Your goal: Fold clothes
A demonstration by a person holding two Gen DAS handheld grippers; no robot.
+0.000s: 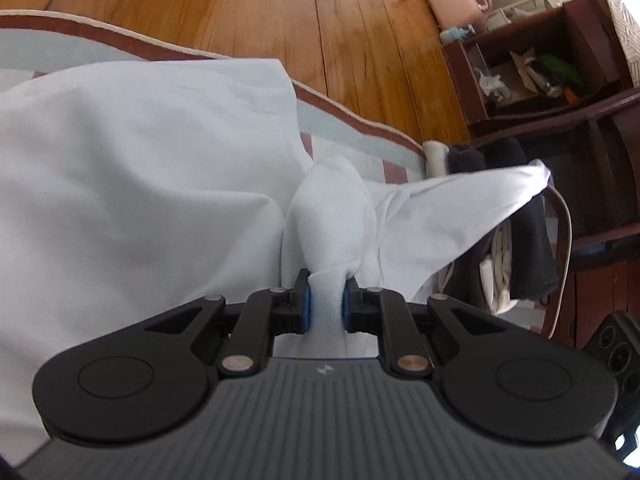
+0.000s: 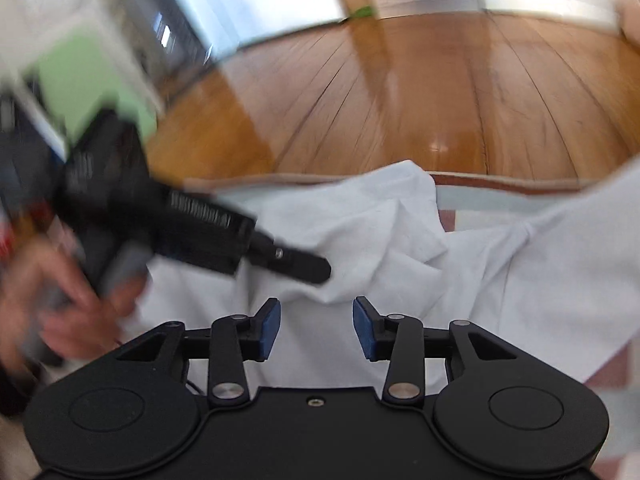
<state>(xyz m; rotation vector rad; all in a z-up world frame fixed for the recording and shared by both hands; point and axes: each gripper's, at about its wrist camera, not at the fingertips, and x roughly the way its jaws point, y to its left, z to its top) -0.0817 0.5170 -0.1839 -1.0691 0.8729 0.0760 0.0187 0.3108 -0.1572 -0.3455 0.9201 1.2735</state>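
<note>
White garment (image 1: 120,168) pinched in left gripper (image 1: 325,304) jaws — right gripper (image 2: 316,326) jaws apart above it.

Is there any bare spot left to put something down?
The wooden floor beyond the rug's red border lies bare. The rug itself is mostly under the white garment, and the dark shelf unit beside it is cluttered.

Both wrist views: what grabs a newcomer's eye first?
In the left wrist view, the left tongs pinch a bunched fold of the white cotton garment, which billows across the frame's left over the pale chequered rug. In the right wrist view, the right tongs gape with nothing between their blue pads, just above the cloth.
</note>
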